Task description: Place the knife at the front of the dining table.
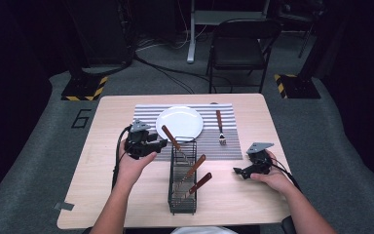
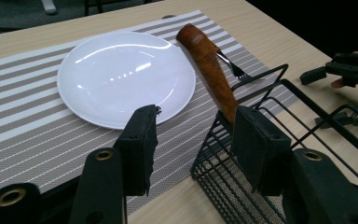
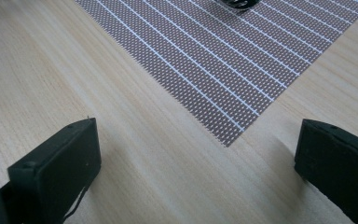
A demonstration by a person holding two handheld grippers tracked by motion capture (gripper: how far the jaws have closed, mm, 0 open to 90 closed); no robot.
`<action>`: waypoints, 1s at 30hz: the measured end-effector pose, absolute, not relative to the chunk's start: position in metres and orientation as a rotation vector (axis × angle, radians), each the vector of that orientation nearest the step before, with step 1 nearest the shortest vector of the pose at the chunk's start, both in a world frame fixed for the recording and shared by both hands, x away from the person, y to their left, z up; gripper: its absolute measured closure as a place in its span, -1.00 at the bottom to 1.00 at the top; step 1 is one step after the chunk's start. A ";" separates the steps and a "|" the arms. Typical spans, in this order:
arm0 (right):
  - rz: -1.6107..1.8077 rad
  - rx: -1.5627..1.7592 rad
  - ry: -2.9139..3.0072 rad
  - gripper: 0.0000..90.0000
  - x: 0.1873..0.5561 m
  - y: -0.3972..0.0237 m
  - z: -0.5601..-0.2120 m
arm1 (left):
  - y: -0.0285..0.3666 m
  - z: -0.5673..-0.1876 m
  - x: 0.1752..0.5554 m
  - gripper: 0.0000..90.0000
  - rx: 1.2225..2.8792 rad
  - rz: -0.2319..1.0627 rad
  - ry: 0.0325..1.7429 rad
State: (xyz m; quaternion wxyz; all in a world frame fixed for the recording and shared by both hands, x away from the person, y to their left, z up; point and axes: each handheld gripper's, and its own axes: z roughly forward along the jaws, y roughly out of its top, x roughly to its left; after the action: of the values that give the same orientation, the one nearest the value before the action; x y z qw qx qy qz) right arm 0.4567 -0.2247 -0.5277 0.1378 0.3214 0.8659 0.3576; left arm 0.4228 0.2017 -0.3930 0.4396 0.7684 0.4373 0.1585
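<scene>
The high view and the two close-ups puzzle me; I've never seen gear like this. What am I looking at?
No robot here: a person at a table holds a hand-operated clamp, called a gripper, in each hand. The high view comes from a camera above, looking down. Each close-up comes from a small camera riding on one gripper, looking along its two black jaws.

On the table lies a striped placemat with a white plate and a fork beside it. In front stands a black wire basket holding three wood-handled utensils.

The left gripper is at the basket's far end, jaws apart, beside the tallest handle but not clamped on it. The right gripper is over bare wood, open and holding nothing.
</scene>
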 end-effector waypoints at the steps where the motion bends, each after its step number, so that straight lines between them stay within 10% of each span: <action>1: 1.035 0.930 2.505 -1.00 0.457 -0.225 -0.528 | 0.198 -0.394 0.424 0.11 1.913 0.385 1.077; 30: 1.035 0.934 2.508 -1.00 0.456 -0.224 -0.528 | 0.174 -0.395 0.432 0.55 1.894 0.295 1.028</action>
State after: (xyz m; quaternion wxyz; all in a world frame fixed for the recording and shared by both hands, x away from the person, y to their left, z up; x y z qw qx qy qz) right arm 0.4559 -0.2245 -0.5277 0.1354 0.3226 0.8660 0.3574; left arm 0.4324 0.1745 -0.3953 0.4647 0.7710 0.4186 0.1202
